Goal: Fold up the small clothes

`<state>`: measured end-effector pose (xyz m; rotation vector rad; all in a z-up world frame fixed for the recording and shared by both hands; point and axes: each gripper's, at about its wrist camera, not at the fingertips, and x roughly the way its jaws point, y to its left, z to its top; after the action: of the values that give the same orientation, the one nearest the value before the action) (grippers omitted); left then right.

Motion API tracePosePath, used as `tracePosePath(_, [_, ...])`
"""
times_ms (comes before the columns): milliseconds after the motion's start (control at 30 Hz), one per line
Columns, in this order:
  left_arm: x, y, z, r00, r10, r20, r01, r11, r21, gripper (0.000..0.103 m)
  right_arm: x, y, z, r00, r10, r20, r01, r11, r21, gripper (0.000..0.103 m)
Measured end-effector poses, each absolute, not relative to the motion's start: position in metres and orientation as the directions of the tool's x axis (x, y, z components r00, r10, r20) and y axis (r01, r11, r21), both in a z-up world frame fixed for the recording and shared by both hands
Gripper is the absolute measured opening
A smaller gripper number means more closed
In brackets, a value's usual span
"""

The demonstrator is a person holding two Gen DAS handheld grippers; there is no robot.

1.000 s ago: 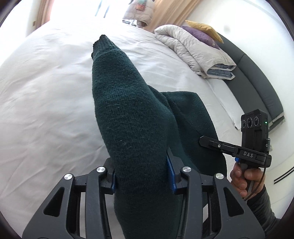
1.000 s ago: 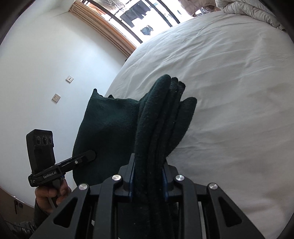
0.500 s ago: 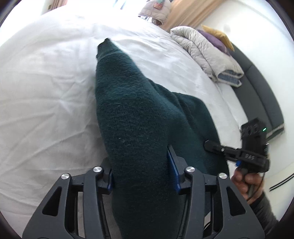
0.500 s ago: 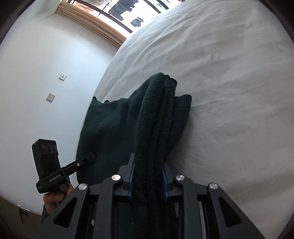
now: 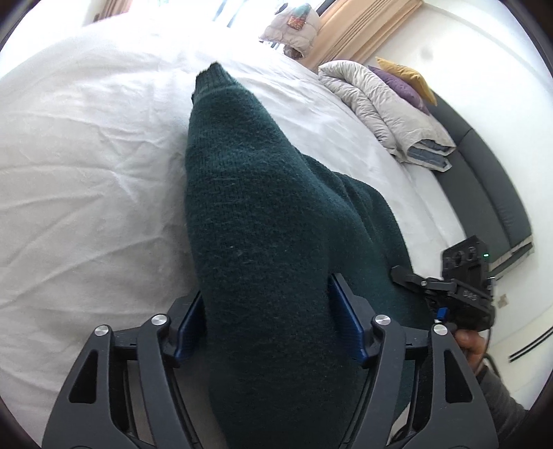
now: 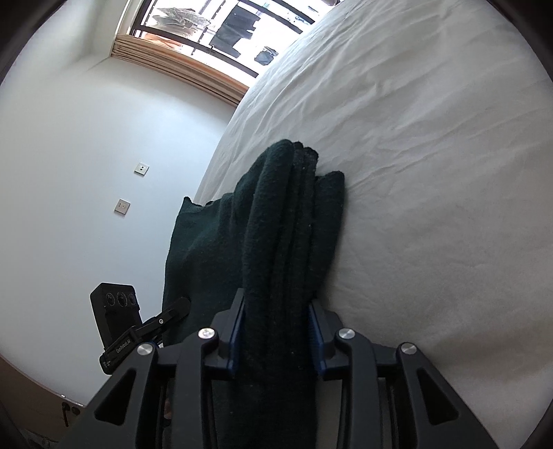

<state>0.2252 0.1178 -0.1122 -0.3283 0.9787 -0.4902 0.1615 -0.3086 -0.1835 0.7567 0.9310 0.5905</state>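
A dark green knitted garment [image 5: 262,221] is held over the white bed [image 5: 86,179]. My left gripper [image 5: 268,321] is shut on a thick fold of it; the cloth bulges forward over the fingers. My right gripper [image 6: 276,331] is shut on several bunched layers of the same garment [image 6: 287,221], whose far end touches the bed sheet [image 6: 432,172]. The right gripper also shows in the left wrist view [image 5: 463,286] at the garment's right edge. The left gripper shows in the right wrist view [image 6: 145,328] at the garment's left side.
A folded grey duvet [image 5: 387,107] with purple and yellow cushions lies at the bed's far right by a dark headboard [image 5: 494,193]. A window [image 6: 221,31] and a white wall with switches [image 6: 122,207] are to the left.
Both grippers have lowered the garment toward the bed, and it now lies closer to the sheet. Both grips have stayed the same.
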Motion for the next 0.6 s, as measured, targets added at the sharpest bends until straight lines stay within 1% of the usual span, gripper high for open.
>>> tracePosePath(100, [0.217, 0.112, -0.101, 0.500, -0.471, -0.727, 0.235, 0.881, -0.410, 0.077, 0.153, -0.316, -0.178, 0.510, 0.702, -0.498, -0.104, 0.625, 0.774, 0.042])
tracePosePath(133, [0.212, 0.113, -0.096, 0.520, -0.447, -0.728, 0.229, 0.894, -0.385, 0.077, 0.149, -0.318, -0.176, 0.521, 0.691, -0.502, -0.092, 0.630, 0.771, 0.043])
tracePosePath(200, [0.201, 0.118, -0.085, 0.566, -0.405, -0.718, 0.217, 0.913, -0.344, 0.077, 0.141, -0.322, -0.168, 0.550, 0.647, -0.528, -0.064, 0.663, 0.746, 0.052])
tracePosePath(233, [0.195, 0.118, -0.082, 0.587, -0.387, -0.712, 0.210, 0.921, -0.327, 0.077, 0.138, -0.323, -0.161, 0.568, 0.621, -0.540, -0.055, 0.683, 0.728, 0.053])
tracePosePath(300, [0.182, 0.122, -0.070, 0.635, -0.342, -0.693, 0.193, 0.938, -0.287, 0.077, 0.132, -0.325, -0.146, 0.608, 0.568, -0.554, -0.039, 0.718, 0.695, 0.054])
tracePosePath(400, [0.162, 0.122, -0.055, 0.691, -0.285, -0.664, 0.182, 0.958, -0.221, 0.079, 0.134, -0.329, -0.128, 0.638, 0.574, -0.513, -0.078, 0.712, 0.698, 0.053])
tracePosePath(433, [0.156, 0.120, -0.051, 0.708, -0.268, -0.654, 0.182, 0.963, -0.197, 0.080, 0.139, -0.324, -0.122, 0.634, 0.572, -0.520, -0.093, 0.724, 0.683, 0.053])
tracePosePath(500, [0.145, 0.117, -0.044, 0.733, -0.252, -0.632, 0.187, 0.968, -0.170, 0.081, 0.154, -0.310, -0.112, 0.621, 0.537, -0.571, -0.107, 0.780, 0.617, 0.053])
tracePosePath(600, [0.133, 0.112, -0.033, 0.756, -0.257, -0.602, 0.196, 0.966, -0.166, 0.086, 0.186, -0.289, -0.118, 0.567, 0.467, -0.679, -0.075, 0.850, 0.521, 0.053])
